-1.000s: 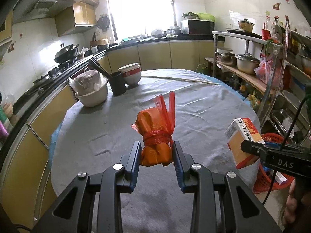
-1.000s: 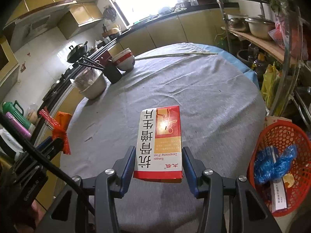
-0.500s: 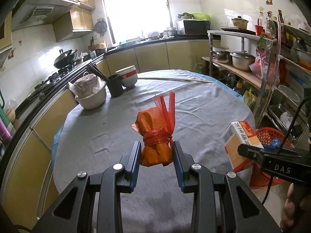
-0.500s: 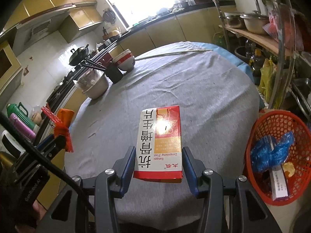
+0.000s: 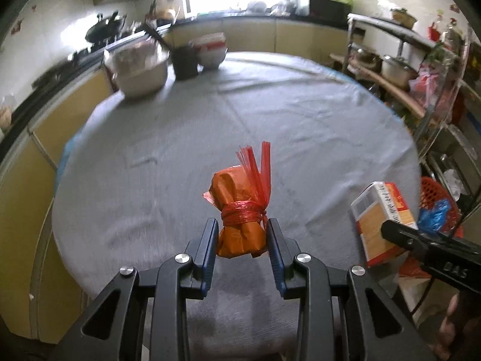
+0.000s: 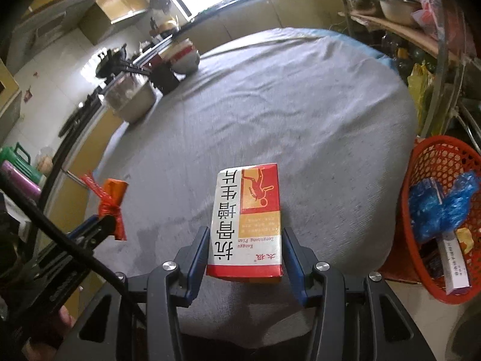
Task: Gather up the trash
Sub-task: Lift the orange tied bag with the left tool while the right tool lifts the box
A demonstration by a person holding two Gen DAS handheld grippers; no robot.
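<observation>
Fingers of left gripper [image 5: 242, 234] clamp an orange packet [image 5: 240, 210] tied with red string; right gripper [image 6: 245, 252] clamps a medicine box [image 6: 248, 219]. Both held above table [image 6: 300, 105], likely bound for red basket [image 6: 433, 156] beside it.

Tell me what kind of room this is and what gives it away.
Most likely a home kitchen. A wok sits on a stove along the left counter, a metal rack on the right holds pots, and stacked bowls stand on the cloth-covered round table.
</observation>
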